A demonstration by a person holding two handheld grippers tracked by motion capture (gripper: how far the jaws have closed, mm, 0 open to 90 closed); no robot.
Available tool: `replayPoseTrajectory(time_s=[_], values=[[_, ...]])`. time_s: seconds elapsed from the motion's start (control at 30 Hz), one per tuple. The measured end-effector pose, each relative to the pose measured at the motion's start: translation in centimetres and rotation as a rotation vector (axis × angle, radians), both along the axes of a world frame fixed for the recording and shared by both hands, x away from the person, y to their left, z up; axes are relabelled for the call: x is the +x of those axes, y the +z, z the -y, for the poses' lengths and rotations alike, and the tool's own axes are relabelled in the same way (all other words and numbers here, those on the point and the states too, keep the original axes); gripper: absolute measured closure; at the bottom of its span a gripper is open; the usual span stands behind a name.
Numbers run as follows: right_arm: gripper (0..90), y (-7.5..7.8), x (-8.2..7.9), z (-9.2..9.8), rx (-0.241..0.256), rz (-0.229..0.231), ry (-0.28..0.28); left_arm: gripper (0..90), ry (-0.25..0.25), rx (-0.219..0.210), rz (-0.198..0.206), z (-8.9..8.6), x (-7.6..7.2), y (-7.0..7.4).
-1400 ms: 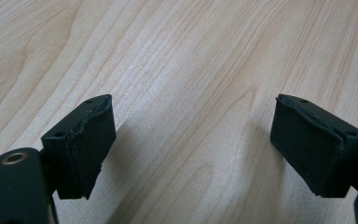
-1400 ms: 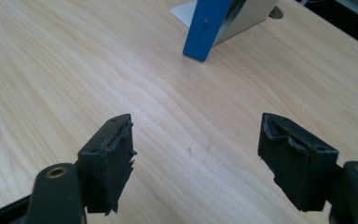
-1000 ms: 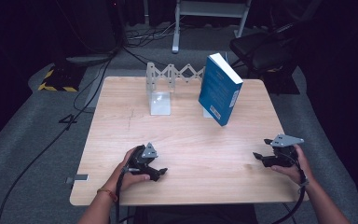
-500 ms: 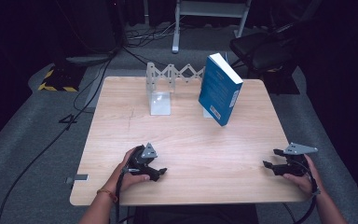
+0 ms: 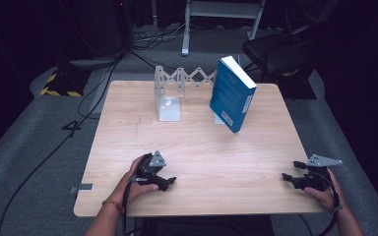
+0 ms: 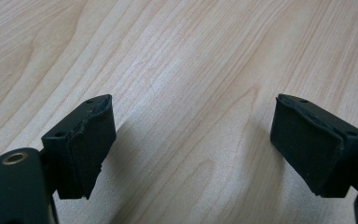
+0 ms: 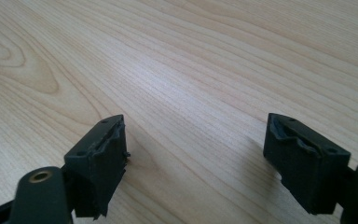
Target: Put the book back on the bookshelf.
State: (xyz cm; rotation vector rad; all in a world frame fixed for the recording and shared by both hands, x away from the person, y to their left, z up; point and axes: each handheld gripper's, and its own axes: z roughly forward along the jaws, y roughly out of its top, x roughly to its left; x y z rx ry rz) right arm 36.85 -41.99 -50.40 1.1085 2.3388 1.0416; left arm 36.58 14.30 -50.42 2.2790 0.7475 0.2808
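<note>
Pale wood grain all across the bench [image 5: 192,142], and from the high view both tools sit low at the near edge. The left tool [image 5: 163,181] rests in the person's left hand [image 5: 139,184] close to the front left, the right tool [image 5: 295,178] in the right hand [image 5: 322,189] right out at the front right corner. Up at the far side stands the blue book [image 5: 231,93], upright but tilted, its long axis rising from the wood and its spine turned toward the near side. Just to its left there is a folding metal rack [image 5: 177,81] with a pale base plate [image 5: 169,109]. The book lies ahead of both tools and well apart from them: forward and inward from the right tool, forward and across to the right from the left one. By my reckoning the right hand has the more direct line.

Left gripper view now: the left tool [image 6: 193,144] has its jaws spread wide, nothing between them, bare wood beneath.

Right gripper view: same story, the right tool [image 7: 196,154] gaping and empty, pads [image 7: 100,161] hovering just over the grain.
</note>
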Motion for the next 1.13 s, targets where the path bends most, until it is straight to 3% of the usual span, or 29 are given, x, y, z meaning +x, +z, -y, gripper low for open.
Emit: replayPoseTrajectory(time_s=[1.13], values=[[21.5,0.0,0.08,0.02,0.0,0.0,-0.006,14.2,0.006,0.001,-0.002,-0.04,0.03,0.0]])
